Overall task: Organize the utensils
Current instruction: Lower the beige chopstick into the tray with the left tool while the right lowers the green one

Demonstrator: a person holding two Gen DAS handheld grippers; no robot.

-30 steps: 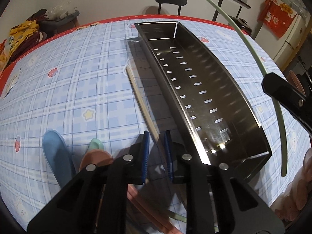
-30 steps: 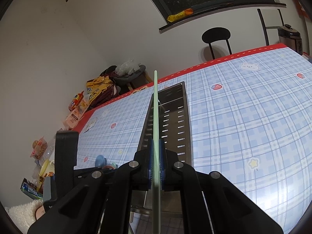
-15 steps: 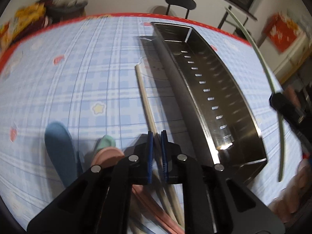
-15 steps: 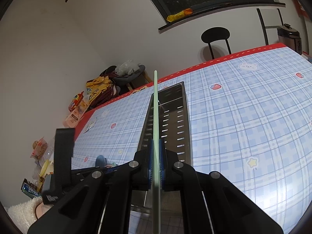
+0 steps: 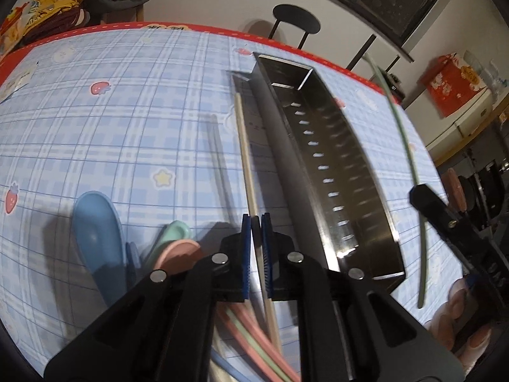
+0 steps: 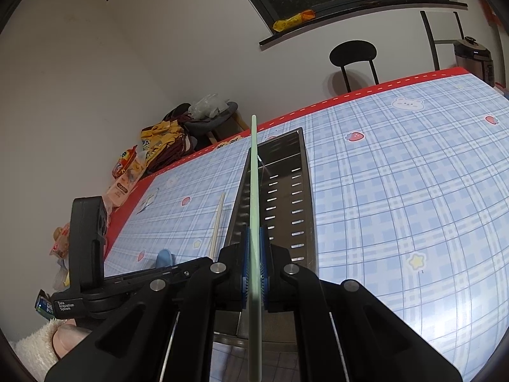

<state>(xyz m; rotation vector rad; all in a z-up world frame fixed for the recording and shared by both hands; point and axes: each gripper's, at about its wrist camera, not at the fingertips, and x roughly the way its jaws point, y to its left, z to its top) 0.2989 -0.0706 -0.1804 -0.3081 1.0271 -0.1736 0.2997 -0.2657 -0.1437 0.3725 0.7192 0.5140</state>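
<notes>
A long perforated steel tray [image 5: 334, 172] lies on the checked tablecloth; it also shows in the right wrist view [image 6: 286, 197]. My left gripper [image 5: 256, 222] is shut on a beige chopstick [image 5: 243, 146] that lies just left of the tray. My right gripper [image 6: 253, 232] is shut on a pale green chopstick [image 6: 254, 172] held in the air over the tray; the green chopstick also shows at the right of the left wrist view [image 5: 404, 137]. A blue spoon [image 5: 95, 229], a green spoon [image 5: 173, 232] and a pink spoon [image 5: 178, 251] lie at the left.
Pink, green and blue handles [image 5: 254, 343] lie under my left gripper. A faint pale stick [image 5: 219, 152] lies left of the beige chopstick. A black chair [image 5: 292, 25] stands behind the table. Snack bags [image 6: 152, 146] sit beyond the table's red edge [image 5: 95, 30].
My left gripper has closed from open onto the beige chopstick and moved slightly forward. My right gripper keeps the green chopstick almost still above the tray.
</notes>
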